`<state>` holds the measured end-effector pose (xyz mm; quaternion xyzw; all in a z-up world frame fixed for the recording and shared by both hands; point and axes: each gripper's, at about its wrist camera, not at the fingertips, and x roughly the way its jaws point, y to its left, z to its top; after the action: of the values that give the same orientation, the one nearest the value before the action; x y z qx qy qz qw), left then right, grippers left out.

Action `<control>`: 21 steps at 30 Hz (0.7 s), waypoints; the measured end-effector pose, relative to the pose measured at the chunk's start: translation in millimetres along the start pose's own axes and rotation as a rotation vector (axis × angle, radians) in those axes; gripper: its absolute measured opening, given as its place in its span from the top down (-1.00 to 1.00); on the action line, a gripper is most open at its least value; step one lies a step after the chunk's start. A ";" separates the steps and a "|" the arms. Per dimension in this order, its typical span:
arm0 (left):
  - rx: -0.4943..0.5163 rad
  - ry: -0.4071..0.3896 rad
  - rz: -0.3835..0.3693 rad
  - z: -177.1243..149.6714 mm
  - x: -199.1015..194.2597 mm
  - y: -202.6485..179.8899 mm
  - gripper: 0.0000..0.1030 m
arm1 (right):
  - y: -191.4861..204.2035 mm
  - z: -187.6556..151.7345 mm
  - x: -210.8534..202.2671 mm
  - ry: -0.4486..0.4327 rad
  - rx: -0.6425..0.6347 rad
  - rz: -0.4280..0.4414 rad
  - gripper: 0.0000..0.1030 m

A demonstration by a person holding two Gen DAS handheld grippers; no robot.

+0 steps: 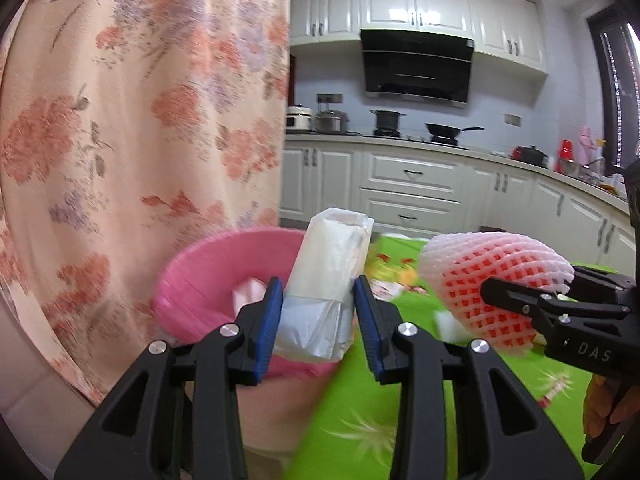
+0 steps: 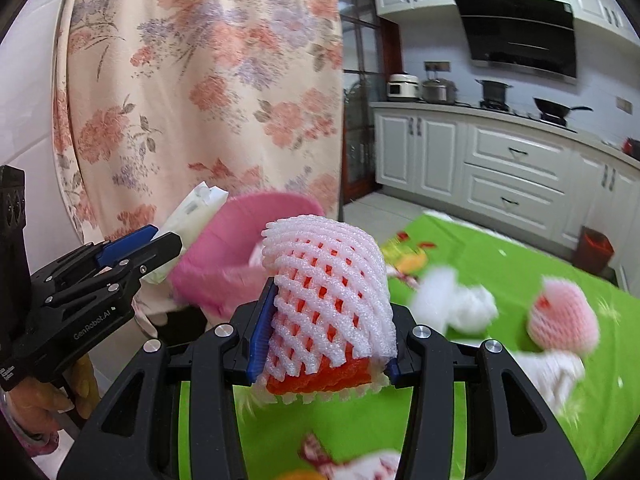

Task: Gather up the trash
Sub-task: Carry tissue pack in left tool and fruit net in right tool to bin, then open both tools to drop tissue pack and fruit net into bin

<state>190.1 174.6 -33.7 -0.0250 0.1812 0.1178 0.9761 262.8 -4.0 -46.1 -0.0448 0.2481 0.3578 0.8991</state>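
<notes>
The left tool [image 1: 316,316] is clamped on a folded white plastic bag [image 1: 328,276], its blue pads pressed to both sides, and the right tool [image 2: 324,340] is part closed on a white foam fruit net [image 2: 328,292] with an orange-red liner showing through the mesh. Both pieces are held above the green floral worktop [image 2: 500,280], and the pink basket [image 1: 208,276] waits at about eleven o'clock from the left tool, against the flowered curtain [image 1: 140,120]. The step in hand looks like the carry to the basket, and doing it well means bringing each piece squarely over the rim before letting go, since foam and thin plastic drift and can catch on the edge. Drop them one at a time so the tools do not crowd each other at the mouth. More trash remains on the worktop: a crumpled white tissue [image 2: 452,300] at about three o'clock from the right tool, and a second pink foam net [image 2: 564,316] beyond it.
</notes>
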 end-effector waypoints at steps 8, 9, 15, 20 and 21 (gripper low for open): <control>-0.020 -0.006 0.062 22.6 32.8 39.9 0.28 | 15.0 41.1 51.2 -0.009 0.001 0.063 0.15; -0.022 -0.002 0.067 24.1 38.4 43.9 0.28 | 16.8 44.0 55.8 -0.009 -0.001 0.066 0.15; -0.054 0.022 0.097 26.2 68.5 67.6 0.25 | 22.1 62.0 95.1 0.005 0.013 0.097 0.12; -0.104 0.037 0.120 26.0 92.6 91.2 0.22 | 28.6 71.4 128.0 0.027 0.009 0.134 0.03; -0.111 0.040 0.124 26.1 97.9 96.0 0.18 | 30.3 72.4 133.4 0.031 0.004 0.135 0.00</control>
<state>265.0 291.8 -45.1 -0.0702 0.1950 0.1874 0.9602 355.4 120.0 -43.7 -0.0318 0.2650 0.4166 0.8690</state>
